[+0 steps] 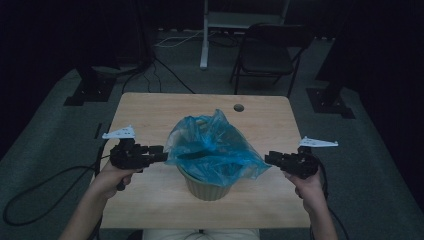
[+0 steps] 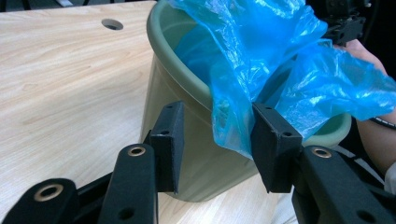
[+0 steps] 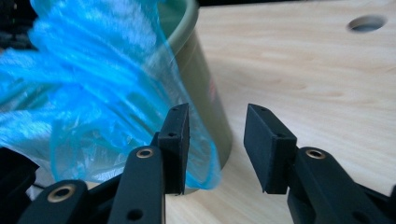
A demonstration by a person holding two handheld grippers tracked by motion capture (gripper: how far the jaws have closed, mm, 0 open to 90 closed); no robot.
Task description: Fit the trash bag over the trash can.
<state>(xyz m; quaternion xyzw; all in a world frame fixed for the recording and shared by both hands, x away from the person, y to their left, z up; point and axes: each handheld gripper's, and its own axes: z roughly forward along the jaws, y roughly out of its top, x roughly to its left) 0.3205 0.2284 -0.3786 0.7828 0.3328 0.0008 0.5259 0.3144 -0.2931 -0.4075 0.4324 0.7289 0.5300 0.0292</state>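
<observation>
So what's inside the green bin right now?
A blue plastic bag lines the green bin, bunched up and spilling over its rim on both sides. Whatever lies below the bag inside is covered by the plastic.

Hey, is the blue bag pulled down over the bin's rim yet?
Partly: the blue bag drapes over the bin rim at both sides, but bunches up loosely above it.
</observation>
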